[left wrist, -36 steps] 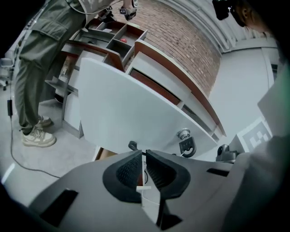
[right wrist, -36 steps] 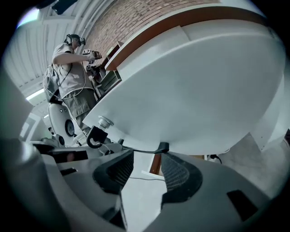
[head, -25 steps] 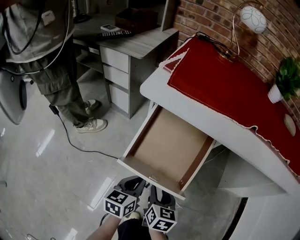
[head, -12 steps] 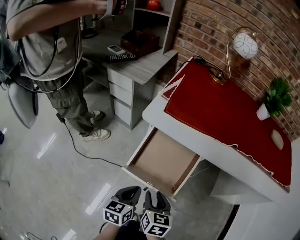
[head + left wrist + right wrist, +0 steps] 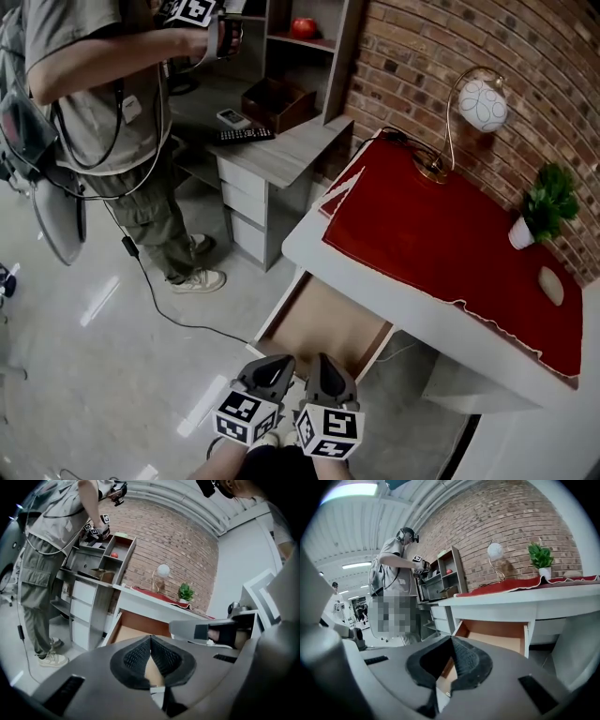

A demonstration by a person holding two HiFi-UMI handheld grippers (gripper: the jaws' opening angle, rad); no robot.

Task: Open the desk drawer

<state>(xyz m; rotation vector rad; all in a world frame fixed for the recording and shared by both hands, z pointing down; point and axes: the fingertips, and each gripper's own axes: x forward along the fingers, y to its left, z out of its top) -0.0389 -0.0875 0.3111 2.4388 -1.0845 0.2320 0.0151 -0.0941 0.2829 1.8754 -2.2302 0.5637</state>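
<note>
The white-fronted desk drawer (image 5: 328, 323) with a pale brown wooden inside stands pulled out from under the white desk (image 5: 375, 292), just below the middle of the head view. Its bare bottom and side walls show, and nothing lies in it. The deep red cloth (image 5: 441, 234) with a pale trim covers the desk top to the right. A white globe lamp on a thin brass stem (image 5: 482, 103) and a small green potted plant (image 5: 542, 204) stand along the brick wall at the upper right.

Both tools sit at the lower centre of the head view, side by side. The left gripper (image 5: 270, 367) has its black ribbed jaws pressed together, with nothing between them; its own view shows the drawer ahead and apart from the tips. The right gripper (image 5: 328, 371) has just been closing its jaws, which now meet, and they pinch nothing. Neither tool touches the drawer front.

A person in a grey shirt and olive trousers (image 5: 103, 122) stands at the upper left beside a grey wooden side desk (image 5: 281, 159) with drawers of its own.

As I read it, the opening is done: the drawer is out and both tools are off it. Nothing seems left but to draw clear.
</note>
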